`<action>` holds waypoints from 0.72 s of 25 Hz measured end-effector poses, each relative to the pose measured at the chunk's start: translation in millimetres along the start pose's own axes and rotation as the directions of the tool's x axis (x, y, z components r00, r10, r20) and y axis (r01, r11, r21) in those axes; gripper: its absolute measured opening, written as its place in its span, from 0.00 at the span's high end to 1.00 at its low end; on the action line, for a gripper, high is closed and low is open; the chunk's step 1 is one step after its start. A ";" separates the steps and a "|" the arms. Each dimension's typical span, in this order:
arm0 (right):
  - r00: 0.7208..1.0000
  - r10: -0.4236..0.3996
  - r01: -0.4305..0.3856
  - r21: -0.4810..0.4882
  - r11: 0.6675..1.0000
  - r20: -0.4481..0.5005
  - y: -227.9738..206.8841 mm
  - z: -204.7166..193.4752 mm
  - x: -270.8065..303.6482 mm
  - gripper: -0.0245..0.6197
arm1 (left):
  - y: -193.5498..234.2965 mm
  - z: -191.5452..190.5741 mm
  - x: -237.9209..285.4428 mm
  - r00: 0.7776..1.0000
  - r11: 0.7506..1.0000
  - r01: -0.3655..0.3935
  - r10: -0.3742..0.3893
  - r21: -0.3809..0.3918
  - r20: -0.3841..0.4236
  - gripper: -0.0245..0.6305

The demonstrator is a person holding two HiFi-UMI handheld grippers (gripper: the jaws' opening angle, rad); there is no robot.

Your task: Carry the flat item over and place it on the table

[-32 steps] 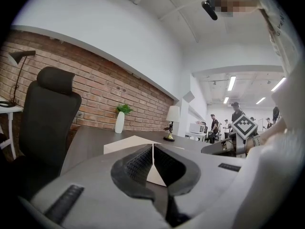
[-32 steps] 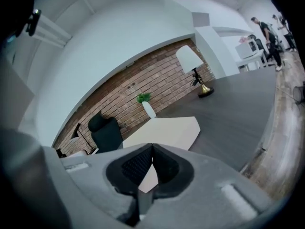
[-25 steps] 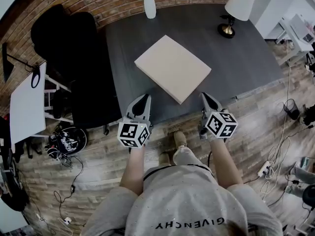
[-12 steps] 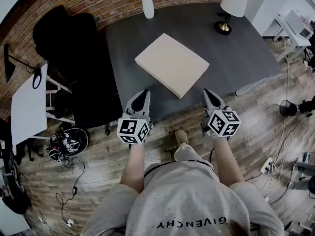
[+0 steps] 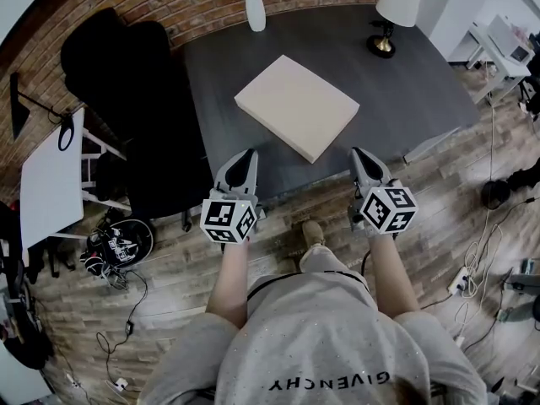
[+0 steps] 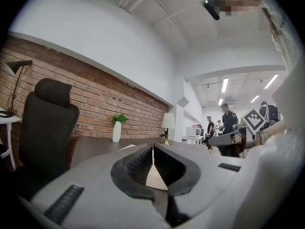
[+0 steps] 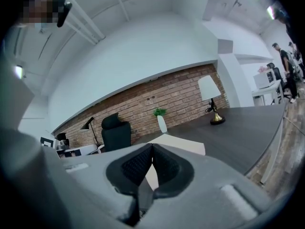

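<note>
A flat beige square board (image 5: 296, 106) lies on the dark grey table (image 5: 422, 91), turned at an angle, its near corner close to the front edge. My left gripper (image 5: 245, 160) hovers at the table's front edge, left of the board, jaws closed tip to tip with nothing between them. My right gripper (image 5: 358, 154) sits at the front edge to the board's right, also shut and empty. The board (image 6: 155, 175) shows beyond the closed jaws in the left gripper view, and the board (image 7: 183, 144) shows the same way in the right gripper view. Neither gripper touches it.
A white vase with a plant (image 5: 255, 8) and a lamp (image 5: 390, 11) stand at the table's far edge. A black office chair (image 5: 126, 83) is left of the table, a small white side table (image 5: 46, 184) farther left. Cables lie on the wooden floor (image 5: 481, 251).
The view has shifted slightly; both grippers stay shut at the table's front edge, and the board has not moved on the table.
</note>
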State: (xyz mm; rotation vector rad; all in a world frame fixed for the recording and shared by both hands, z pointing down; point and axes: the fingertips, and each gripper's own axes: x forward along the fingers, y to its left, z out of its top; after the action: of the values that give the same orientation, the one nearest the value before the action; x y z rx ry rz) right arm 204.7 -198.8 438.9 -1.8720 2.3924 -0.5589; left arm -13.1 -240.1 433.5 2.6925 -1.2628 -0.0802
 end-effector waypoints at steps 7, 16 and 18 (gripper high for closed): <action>1.000 -0.004 0.005 -0.011 1.000 0.025 12.8 4.3 -9.1 0.96 | 1.3 5.5 -12.7 1.000 1.000 0.008 -0.008 0.005 0.012 0.95; 0.999 -0.011 0.012 -0.025 1.000 0.036 24.5 3.2 -22.5 0.96 | -1.0 9.4 -25.0 1.000 1.000 0.021 -0.021 0.009 0.017 0.95; 0.999 -0.014 0.015 -0.024 1.000 0.040 24.7 2.2 -26.6 0.96 | -2.5 8.5 -27.4 1.000 1.000 0.022 -0.022 0.009 0.016 0.95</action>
State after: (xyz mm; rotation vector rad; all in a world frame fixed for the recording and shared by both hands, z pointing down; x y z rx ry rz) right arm 189.4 -169.2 424.3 -1.8936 2.3732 -0.4911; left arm -29.8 -218.5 424.2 2.7190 -1.2409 -0.1000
